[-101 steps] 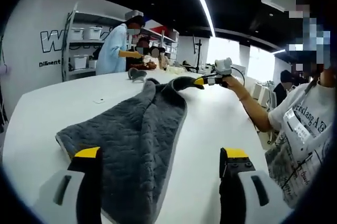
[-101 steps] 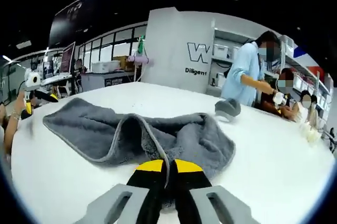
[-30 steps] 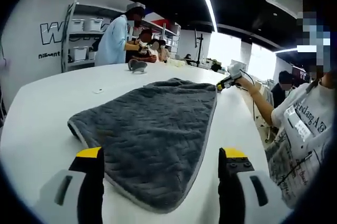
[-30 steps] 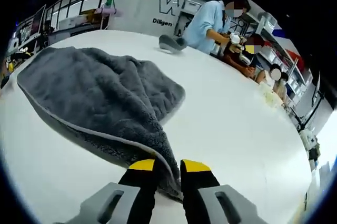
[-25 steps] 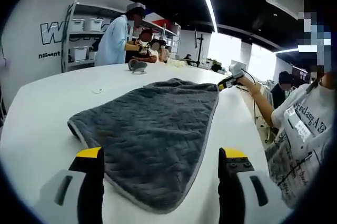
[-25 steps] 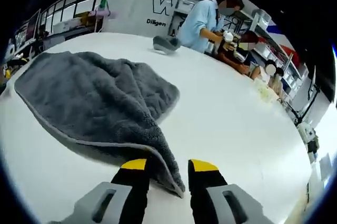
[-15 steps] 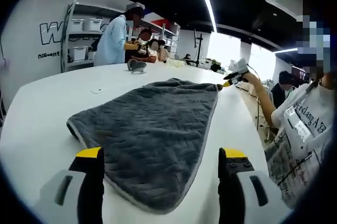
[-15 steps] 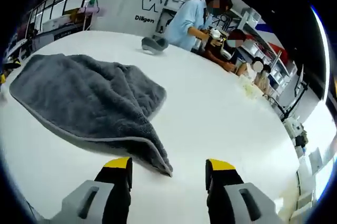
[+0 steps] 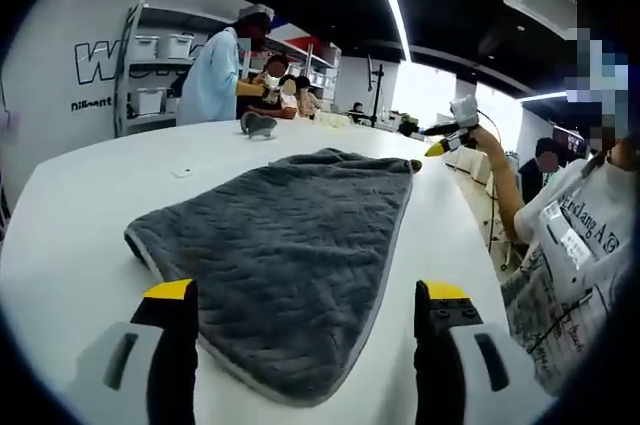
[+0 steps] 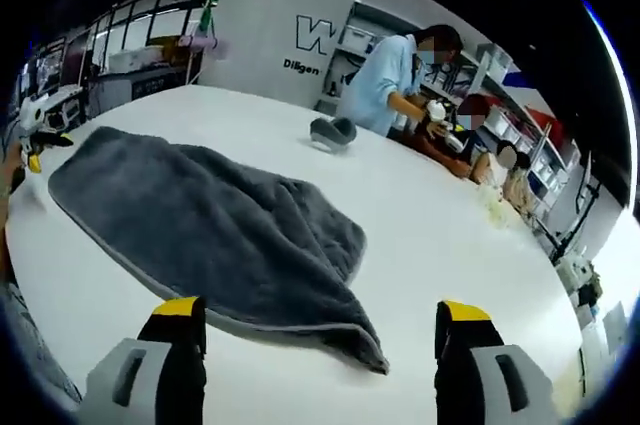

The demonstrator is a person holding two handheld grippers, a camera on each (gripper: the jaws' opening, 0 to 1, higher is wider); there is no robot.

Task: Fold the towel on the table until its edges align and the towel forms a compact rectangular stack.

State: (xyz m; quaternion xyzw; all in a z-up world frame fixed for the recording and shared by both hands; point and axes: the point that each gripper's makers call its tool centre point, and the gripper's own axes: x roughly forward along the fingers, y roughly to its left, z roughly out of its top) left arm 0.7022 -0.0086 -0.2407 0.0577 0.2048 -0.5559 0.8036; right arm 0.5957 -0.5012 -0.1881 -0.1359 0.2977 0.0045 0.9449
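Left tongs (image 9: 300,295) agape, towel (image 9: 290,245), white table (image 9: 90,205)

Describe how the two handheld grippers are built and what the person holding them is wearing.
The left gripper and right gripper match: black jaws with yellow tips on light grey slotted bodies. The person wears a white short-sleeved T-shirt with dark lettering and a printed pattern.

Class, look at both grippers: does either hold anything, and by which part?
Nothing is held. Both the left gripper and right gripper are open, clear of the grey quilted towel.
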